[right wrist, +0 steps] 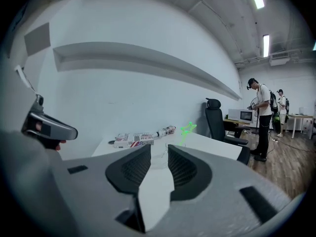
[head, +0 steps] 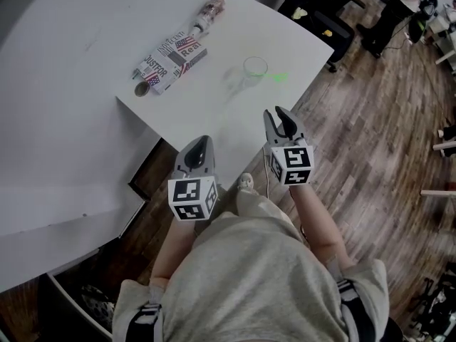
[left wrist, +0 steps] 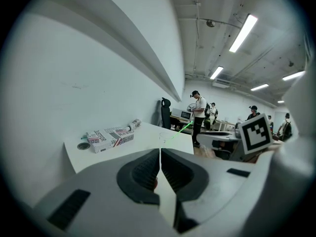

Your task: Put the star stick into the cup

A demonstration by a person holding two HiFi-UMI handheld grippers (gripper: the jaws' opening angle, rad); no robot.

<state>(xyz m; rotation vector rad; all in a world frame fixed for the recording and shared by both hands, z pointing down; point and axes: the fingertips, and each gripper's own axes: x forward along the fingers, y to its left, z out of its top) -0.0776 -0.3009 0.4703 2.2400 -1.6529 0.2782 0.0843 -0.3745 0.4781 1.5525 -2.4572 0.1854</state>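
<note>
A clear cup (head: 255, 66) stands near the right edge of the white table (head: 85, 70). The green star stick (head: 278, 77) leans out of the cup to the right, its star end (right wrist: 188, 129) up in the air. The cup (left wrist: 161, 138) is faint in the left gripper view, where the stick (left wrist: 178, 131) slants away from it. Both grippers hang in front of the table's near corner, well short of the cup. My left gripper (head: 203, 140) (left wrist: 160, 150) is shut and empty. My right gripper (head: 280, 111) (right wrist: 159, 149) is open with nothing between its jaws.
A box printed with flags and newsprint (head: 171, 59) lies at the table's far side, with a small bottle (head: 207, 11) beyond it and a round lid (head: 142, 89) beside it. An office chair (head: 317, 9) stands past the table; people (right wrist: 260, 117) stand on the wooden floor.
</note>
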